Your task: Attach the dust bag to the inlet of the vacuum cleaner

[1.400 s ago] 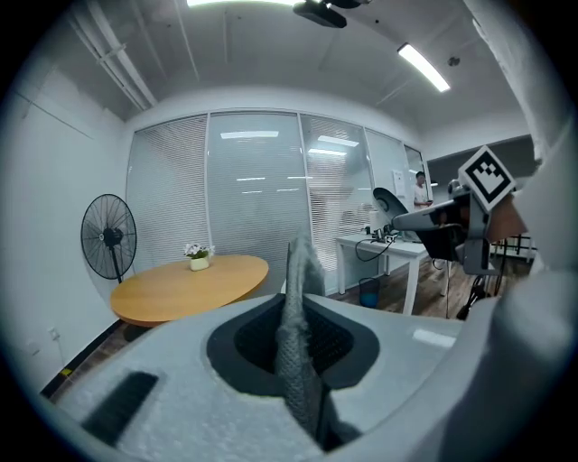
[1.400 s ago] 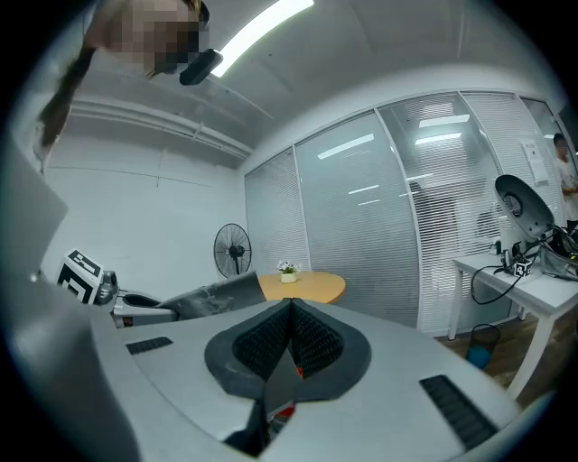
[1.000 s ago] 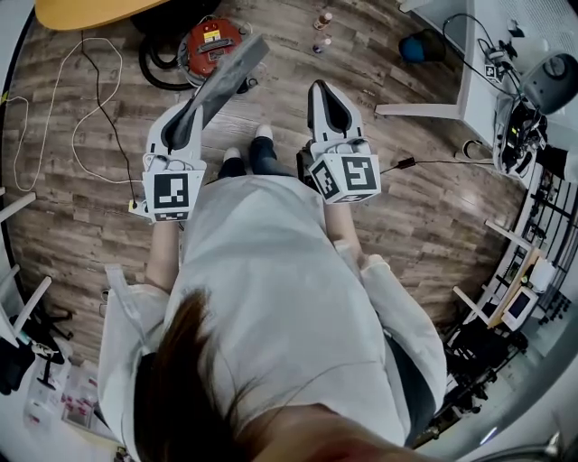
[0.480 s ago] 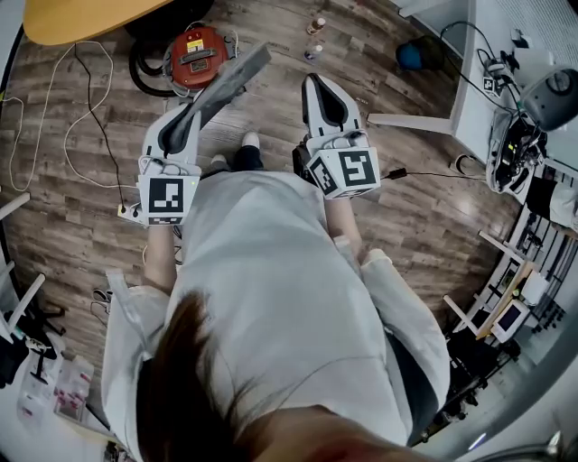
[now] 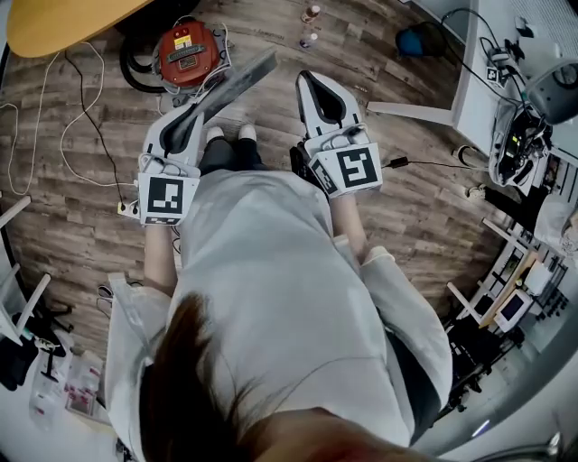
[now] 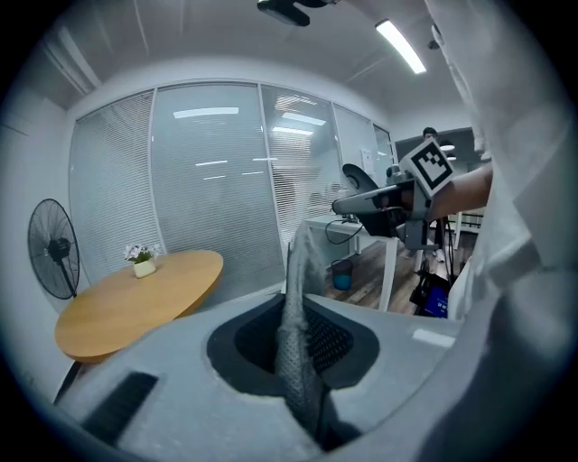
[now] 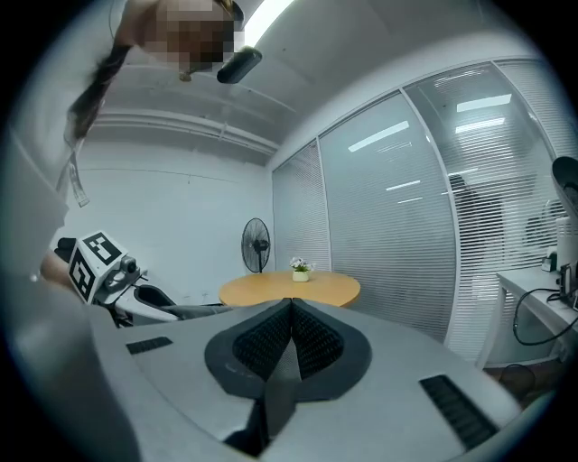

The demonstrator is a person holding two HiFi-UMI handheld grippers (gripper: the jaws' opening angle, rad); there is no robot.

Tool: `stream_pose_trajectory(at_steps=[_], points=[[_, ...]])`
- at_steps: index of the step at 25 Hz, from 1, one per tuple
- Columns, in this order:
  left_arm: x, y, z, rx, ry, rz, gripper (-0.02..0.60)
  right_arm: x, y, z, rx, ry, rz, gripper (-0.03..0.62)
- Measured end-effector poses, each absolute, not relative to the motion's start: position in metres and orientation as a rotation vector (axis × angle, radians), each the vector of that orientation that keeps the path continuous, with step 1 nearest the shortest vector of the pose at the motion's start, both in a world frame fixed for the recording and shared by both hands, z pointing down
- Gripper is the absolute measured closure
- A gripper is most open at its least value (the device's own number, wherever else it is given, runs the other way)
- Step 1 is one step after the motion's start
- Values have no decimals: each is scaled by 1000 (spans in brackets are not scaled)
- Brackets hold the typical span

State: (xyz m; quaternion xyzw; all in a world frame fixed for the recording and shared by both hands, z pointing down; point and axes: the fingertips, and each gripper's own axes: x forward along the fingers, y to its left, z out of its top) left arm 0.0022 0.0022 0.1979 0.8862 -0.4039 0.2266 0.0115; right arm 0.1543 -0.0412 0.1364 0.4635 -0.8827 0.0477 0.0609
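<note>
A red canister vacuum cleaner [image 5: 188, 52] sits on the wood floor at the upper left, with its black hose curled beside it. My left gripper [image 5: 194, 113] is shut on a flat grey dust bag [image 5: 237, 83] that sticks out up and to the right, its far end just right of the vacuum. In the left gripper view the bag [image 6: 296, 298] stands edge-on, pinched between the pads of the left gripper [image 6: 293, 311]. My right gripper [image 5: 307, 83] hovers to the right of the bag, shut and empty. Its own view shows the right gripper [image 7: 291, 311] with pads pressed together.
A round wooden table [image 5: 54, 20] stands beyond the vacuum, with a standing fan [image 7: 256, 244] nearby. A white cable [image 5: 86, 117] loops on the floor at left. Two small bottles [image 5: 310, 16], a blue bin [image 5: 415, 41] and a white desk [image 5: 470, 86] lie to the right.
The person has stepped toward the vacuum, which now lies lower and further left in the head view. Both grippers travelled along, the left still shut on the bag.
</note>
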Motion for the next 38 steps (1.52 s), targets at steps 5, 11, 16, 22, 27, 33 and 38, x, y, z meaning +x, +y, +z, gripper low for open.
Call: stream_pose_trajectory(at_steps=[5, 11, 16, 22, 27, 33, 38], points=[[10, -3, 204, 2794, -1143, 724, 546, 149, -42, 143, 1323, -2645, 113, 588], [12, -1, 232, 2796, -988, 792, 546, 117, -39, 170, 1048, -2608, 30, 508], [21, 3, 266, 2817, -855, 894, 546, 93, -29, 214, 767, -2542, 46, 411], [30, 18, 316, 2814, -709, 954, 546, 77, -15, 273, 518, -2478, 56, 357], [33, 29, 359, 2800, -652, 972, 546, 74, -1, 332, 382, -2377, 56, 353], [36, 35, 408, 2798, -595, 1039, 546, 68, 12, 403, 226, -2259, 9, 355], [32, 37, 448, 2790, -575, 1103, 546, 64, 20, 452, 134, -2187, -14, 434]])
